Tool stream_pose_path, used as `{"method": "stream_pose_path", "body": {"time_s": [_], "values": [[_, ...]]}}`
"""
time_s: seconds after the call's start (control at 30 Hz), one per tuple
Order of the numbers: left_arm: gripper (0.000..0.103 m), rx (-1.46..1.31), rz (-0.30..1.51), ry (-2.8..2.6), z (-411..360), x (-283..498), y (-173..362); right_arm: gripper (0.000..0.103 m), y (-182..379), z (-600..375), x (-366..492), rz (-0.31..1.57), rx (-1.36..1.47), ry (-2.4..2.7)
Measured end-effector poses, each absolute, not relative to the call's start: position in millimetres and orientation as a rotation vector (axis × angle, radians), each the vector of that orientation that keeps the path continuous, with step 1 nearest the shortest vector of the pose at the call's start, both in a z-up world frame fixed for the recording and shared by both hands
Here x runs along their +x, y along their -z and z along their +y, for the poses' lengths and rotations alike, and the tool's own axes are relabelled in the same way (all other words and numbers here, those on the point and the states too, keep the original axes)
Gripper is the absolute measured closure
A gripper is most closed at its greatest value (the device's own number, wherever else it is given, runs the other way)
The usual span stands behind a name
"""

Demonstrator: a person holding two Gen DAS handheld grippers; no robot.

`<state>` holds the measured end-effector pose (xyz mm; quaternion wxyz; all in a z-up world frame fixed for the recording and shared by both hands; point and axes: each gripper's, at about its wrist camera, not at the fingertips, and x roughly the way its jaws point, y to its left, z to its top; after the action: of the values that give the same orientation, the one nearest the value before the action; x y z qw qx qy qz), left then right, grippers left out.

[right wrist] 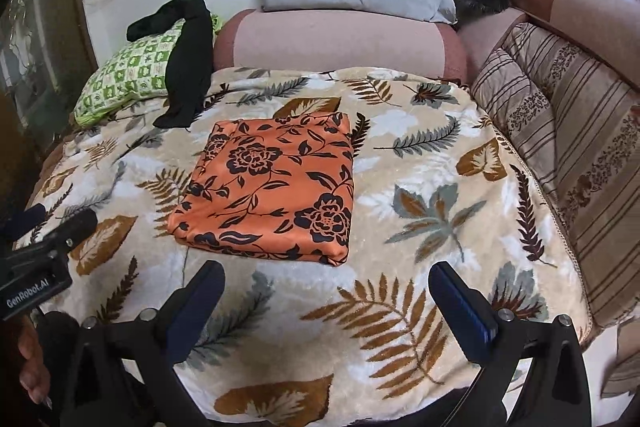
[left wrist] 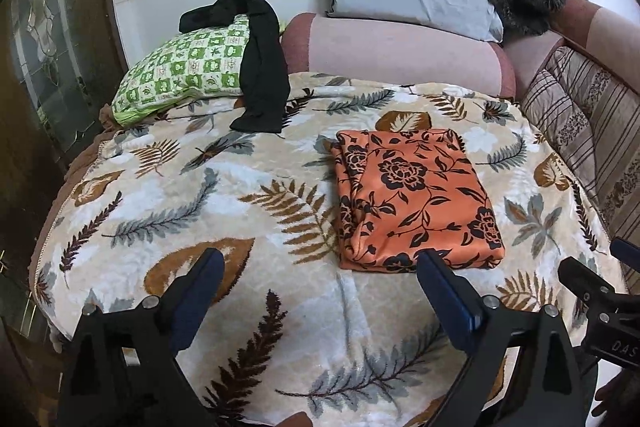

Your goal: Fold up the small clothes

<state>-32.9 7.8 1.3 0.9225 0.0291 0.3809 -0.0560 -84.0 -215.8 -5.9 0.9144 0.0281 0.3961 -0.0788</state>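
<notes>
Nearest me, my left gripper and right gripper both hover with jaws spread wide, holding nothing. Just beyond them the folded orange floral cloth lies flat on the leaf-patterned blanket. Farther left, a black garment drapes over a green pillow.

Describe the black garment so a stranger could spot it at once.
Start at the leaf-print blanket and go to the green checked pillow at its far left corner. The black garment hangs over that pillow onto the blanket: the only plain, unfolded cloth.
</notes>
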Motion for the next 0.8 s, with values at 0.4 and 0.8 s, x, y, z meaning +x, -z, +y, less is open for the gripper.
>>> {"method": "stream_pose_path", "body": {"time_s": [0.4, 0.8], "values": [[0.006, 0.008, 0.779, 0.108, 16.1, -26.6, -5.2, 0.000, 5.4, -207.6, -75.9, 0.822, 0.021, 0.161], [0.006, 0.057, 0.798, 0.125, 4.6, -16.4, -1.6, 0.000, 3.5, -208.8, -68.3, 0.816, 0.012, 0.159]]}}
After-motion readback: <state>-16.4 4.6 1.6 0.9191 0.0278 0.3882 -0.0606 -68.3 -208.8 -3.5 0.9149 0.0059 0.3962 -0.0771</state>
